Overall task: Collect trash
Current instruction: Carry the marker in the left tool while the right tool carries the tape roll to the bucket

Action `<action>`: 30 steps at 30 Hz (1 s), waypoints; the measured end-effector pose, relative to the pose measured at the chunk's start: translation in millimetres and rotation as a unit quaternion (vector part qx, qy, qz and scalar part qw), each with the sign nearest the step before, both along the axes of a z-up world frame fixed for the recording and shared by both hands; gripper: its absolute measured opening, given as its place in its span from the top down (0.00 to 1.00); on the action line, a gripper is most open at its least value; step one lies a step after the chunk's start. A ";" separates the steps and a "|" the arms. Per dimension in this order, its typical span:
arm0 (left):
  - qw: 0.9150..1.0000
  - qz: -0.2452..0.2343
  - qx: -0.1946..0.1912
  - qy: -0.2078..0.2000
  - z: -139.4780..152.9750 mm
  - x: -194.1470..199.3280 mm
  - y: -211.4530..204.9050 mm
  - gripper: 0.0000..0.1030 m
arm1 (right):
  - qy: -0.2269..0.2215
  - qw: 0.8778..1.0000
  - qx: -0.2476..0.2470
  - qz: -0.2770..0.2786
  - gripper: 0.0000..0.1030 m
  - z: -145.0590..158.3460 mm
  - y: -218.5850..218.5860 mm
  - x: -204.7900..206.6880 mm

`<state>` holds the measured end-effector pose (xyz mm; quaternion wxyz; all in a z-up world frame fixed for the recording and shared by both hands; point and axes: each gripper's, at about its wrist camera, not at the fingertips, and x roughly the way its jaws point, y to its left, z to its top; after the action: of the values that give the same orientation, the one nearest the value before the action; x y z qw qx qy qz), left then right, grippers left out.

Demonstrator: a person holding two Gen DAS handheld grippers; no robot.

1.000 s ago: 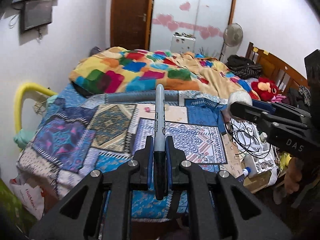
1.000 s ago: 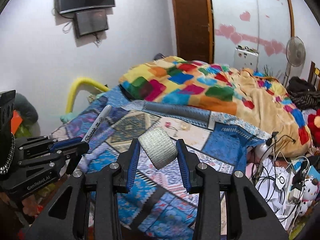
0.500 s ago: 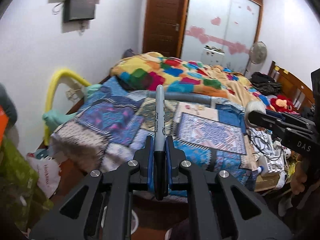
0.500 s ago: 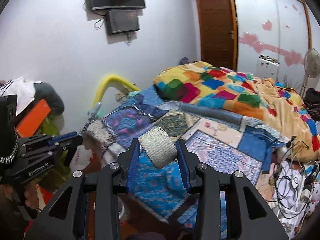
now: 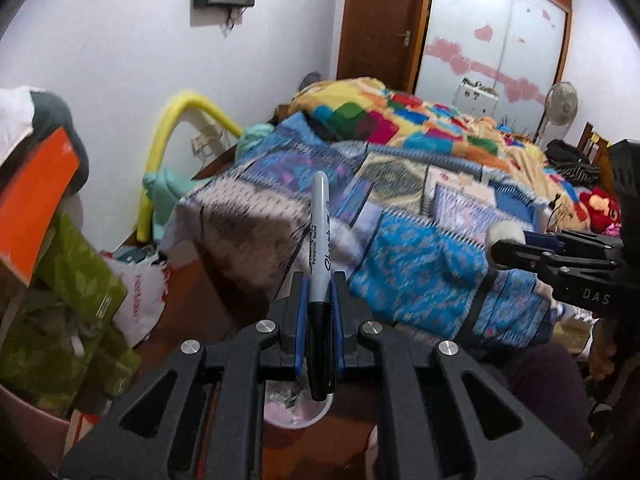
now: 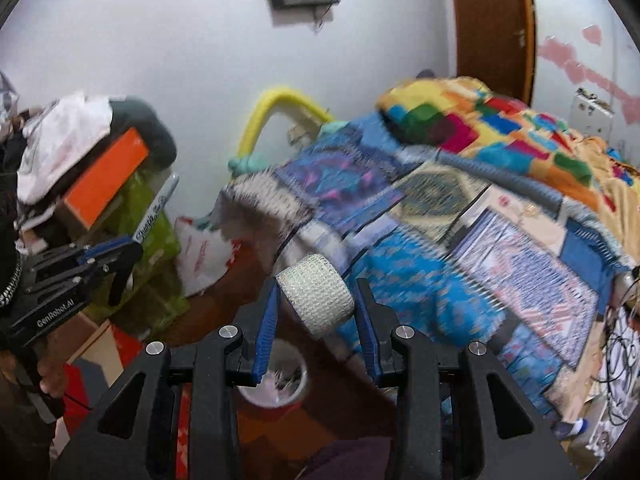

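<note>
Left wrist: left claw (image 5: 319, 312) clamps marker (image 5: 319, 240); right claw (image 6: 316, 312) clamps gauze roll (image 6: 316, 296); bin (image 6: 276, 384) half hidden.

The left gripper (image 5: 319, 312) is matt black, finely textured plastic with bright metal screw heads and blue ribbed pads, closed on a smooth plastic grey-and-black marker pen (image 5: 319, 276) whose black cap has a slight gloss. The right gripper (image 6: 316, 312), of the same matt black plastic, clamps a white roll of rough woven gauze tape (image 6: 316, 298). Beyond lies a patterned blue woven cloth bedspread (image 5: 420, 280) and, farther off, a soft multicoloured patchwork blanket (image 5: 400, 120). The brown door (image 5: 380, 20) at the far wall looks like varnished wood. At the near left, a white crinkled plastic bag (image 5: 140, 300) sits beside a smooth orange box (image 6: 106, 178).
</note>
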<state>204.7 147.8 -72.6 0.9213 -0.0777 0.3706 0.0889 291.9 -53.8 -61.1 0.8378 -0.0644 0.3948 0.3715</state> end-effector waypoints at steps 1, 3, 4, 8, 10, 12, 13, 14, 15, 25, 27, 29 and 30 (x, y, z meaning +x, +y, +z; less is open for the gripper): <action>1.000 0.002 -0.001 0.006 -5.9 -4.4 3.2 0.90 | 0.007 1.000 -0.003 0.005 0.67 -5.4 6.2 -5.5; 1.000 0.007 -0.004 0.024 -21.7 -12.2 9.5 0.90 | 0.022 1.000 -0.012 0.017 0.67 -17.8 17.3 -12.1; 0.999 0.010 -0.007 0.033 -30.2 -15.9 12.5 0.90 | 0.030 0.999 -0.017 0.024 0.67 -25.0 23.8 -15.7; 0.997 0.018 -0.031 0.067 -63.3 -28.4 23.8 0.90 | 0.048 0.997 -0.044 0.046 0.67 -50.3 48.4 -26.1; 0.995 0.024 -0.044 0.087 -82.3 -32.9 28.6 0.90 | 0.056 0.995 -0.060 0.060 0.67 -62.1 61.3 -28.5; 0.992 0.028 -0.056 0.105 -98.4 -36.4 32.8 0.90 | 0.066 0.992 -0.077 0.071 0.67 -75.2 74.2 -29.8; 0.991 0.032 -0.061 0.113 -106.1 -38.0 34.9 0.90 | 0.071 0.991 -0.083 0.075 0.67 -79.8 79.4 -30.5; 0.990 0.036 -0.071 0.118 -113.3 -39.9 38.0 0.90 | 0.078 0.990 -0.090 0.081 0.67 -86.2 85.5 -30.9; 0.988 0.040 -0.083 0.122 -118.8 -41.4 41.1 0.90 | 0.086 0.988 -0.095 0.087 0.67 -92.1 90.9 -31.0; 0.978 0.073 -0.134 0.142 -149.9 -37.2 59.2 0.90 | 0.155 0.977 -0.090 0.120 0.66 -117.5 139.8 -18.4; 0.978 0.075 -0.131 0.147 -152.8 -32.1 60.6 0.90 | 0.147 0.976 -0.101 0.122 0.64 -117.6 146.4 -19.5; 0.978 0.078 -0.126 0.147 -152.6 -27.2 62.0 0.90 | 0.136 0.976 -0.111 0.129 0.61 -117.2 150.2 -22.5; 0.978 0.078 -0.126 0.145 -151.9 -26.4 62.7 0.90 | 0.134 0.976 -0.113 0.132 0.59 -116.8 150.5 -22.8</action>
<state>178.3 210.5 -224.5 0.8307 -0.2085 0.5013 0.1233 269.1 96.7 -177.9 0.7082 -0.1601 0.5307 0.4373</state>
